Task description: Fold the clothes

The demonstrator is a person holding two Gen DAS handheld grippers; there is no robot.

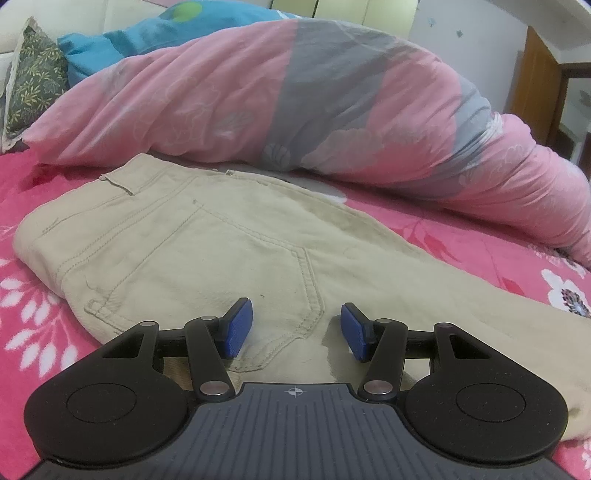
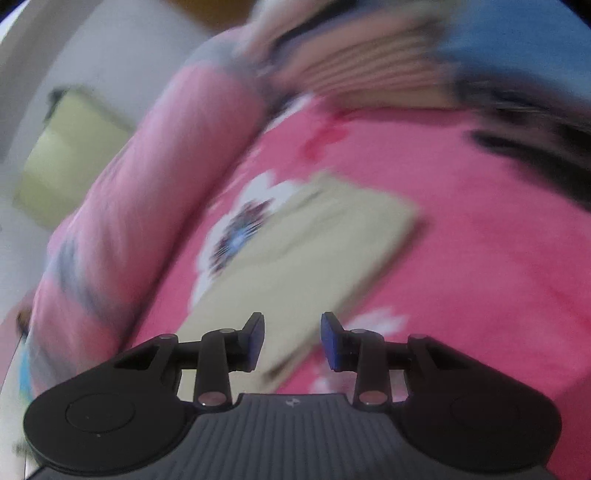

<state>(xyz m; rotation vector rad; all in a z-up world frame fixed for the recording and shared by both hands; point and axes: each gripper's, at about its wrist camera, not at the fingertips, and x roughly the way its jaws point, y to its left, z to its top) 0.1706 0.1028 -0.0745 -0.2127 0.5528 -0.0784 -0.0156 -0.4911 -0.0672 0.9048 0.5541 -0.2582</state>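
Observation:
Beige trousers [image 1: 207, 251] lie flat on the pink flowered bedsheet [image 1: 480, 251], back pocket up, waistband to the far left. My left gripper [image 1: 296, 330] is open and empty, low over the seat of the trousers near the pocket's lower corner. In the blurred right wrist view, a beige trouser leg [image 2: 310, 258] lies across the sheet [image 2: 480, 258]. My right gripper [image 2: 292, 341] is open and empty, above the near end of that leg.
A rolled pink and grey quilt [image 1: 314, 99] lies along the far side of the trousers and also shows in the right wrist view [image 2: 147, 184]. A blue pillow [image 1: 177, 33] and a green patterned cushion [image 1: 35, 81] sit behind it. A wooden door [image 1: 535, 81] is at far right.

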